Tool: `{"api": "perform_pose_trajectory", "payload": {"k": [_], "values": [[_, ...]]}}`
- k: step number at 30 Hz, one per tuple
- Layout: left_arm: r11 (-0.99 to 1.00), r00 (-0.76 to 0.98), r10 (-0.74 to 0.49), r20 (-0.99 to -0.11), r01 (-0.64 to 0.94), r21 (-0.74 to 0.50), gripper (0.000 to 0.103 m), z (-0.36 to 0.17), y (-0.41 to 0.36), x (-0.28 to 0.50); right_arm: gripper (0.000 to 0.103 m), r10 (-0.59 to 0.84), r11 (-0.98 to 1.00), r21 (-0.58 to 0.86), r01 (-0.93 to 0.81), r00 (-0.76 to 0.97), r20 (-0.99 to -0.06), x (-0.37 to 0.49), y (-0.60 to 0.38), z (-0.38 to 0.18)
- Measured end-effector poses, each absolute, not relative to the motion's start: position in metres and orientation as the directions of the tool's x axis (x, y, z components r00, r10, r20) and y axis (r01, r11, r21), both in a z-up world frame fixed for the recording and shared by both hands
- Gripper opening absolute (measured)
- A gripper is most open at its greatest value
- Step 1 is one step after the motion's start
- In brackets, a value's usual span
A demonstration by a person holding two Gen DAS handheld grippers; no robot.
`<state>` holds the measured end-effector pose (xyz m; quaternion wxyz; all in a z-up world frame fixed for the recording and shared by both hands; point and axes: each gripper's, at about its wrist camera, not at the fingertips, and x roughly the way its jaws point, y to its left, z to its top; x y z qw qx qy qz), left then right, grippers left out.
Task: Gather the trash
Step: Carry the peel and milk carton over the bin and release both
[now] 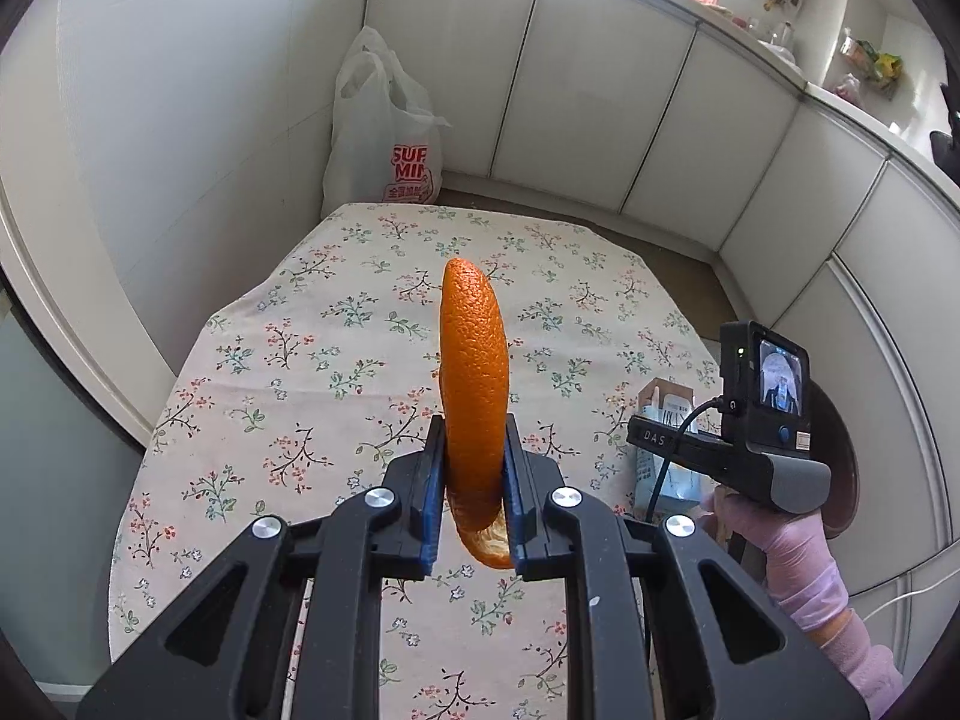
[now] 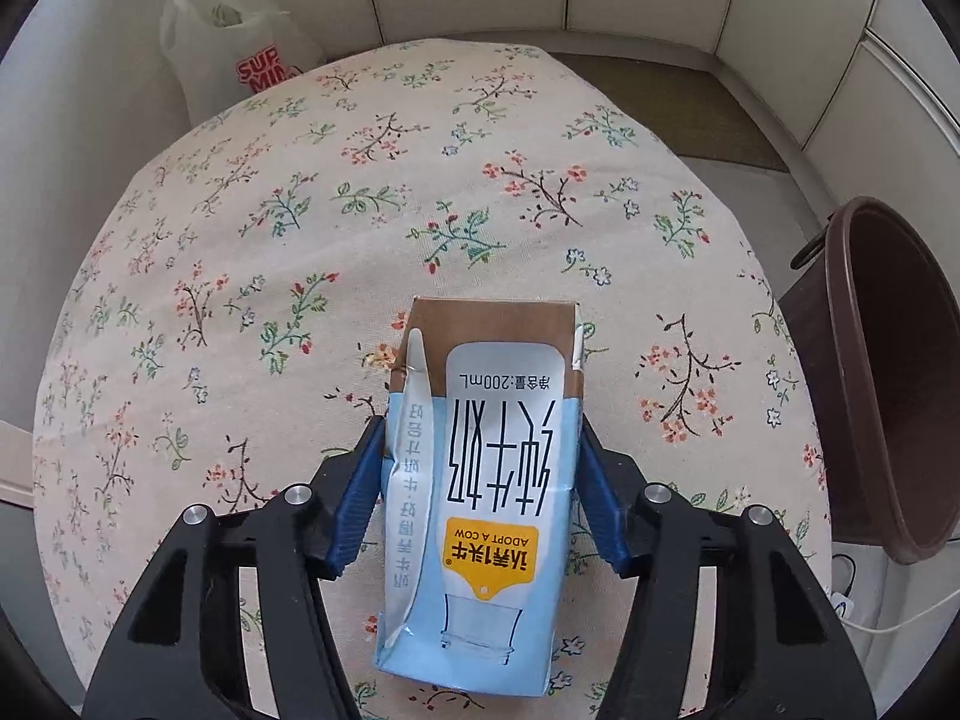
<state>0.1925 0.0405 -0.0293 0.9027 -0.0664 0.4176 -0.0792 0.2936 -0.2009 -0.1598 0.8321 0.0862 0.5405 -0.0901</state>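
Two claws, two items. My left claw point(image 1: 474, 480) is clenched on an orange peel point(image 1: 473, 372), long axis toward 12 o'clock. My right claw point(image 2: 483, 486) brackets a milk carton point(image 2: 480, 480) lying on the table point(image 2: 300, 240), base toward 12; contact unclear. Only the right view shows the brown bin point(image 2: 888, 372) at 3 o'clock.

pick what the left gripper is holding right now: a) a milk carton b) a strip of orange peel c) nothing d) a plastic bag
b, the left gripper has its blue pads closed on a curved strip of orange peel that stands up above the flowered tablecloth, while the milk carton lies between the right gripper's jaws.
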Motion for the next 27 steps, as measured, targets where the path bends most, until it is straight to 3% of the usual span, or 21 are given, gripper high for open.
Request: {"api": "perform_pose_trajectory", "payload": {"k": [15,27], "values": [[0.973,0.643,-0.230,-0.730,0.141,-0.182,0.017,-0.029,0.011,0.193,0.057,-0.096,0.971,0.068,0.228,0.635,-0.766,0.246,-0.246,-0.040],[0.963,0.633,-0.266,-0.727,0.213,-0.167,0.017,-0.037,-0.038,0.188,0.058,-0.440,0.871,-0.051,0.488,0.731,-0.522,0.170,-0.358,0.013]]}}
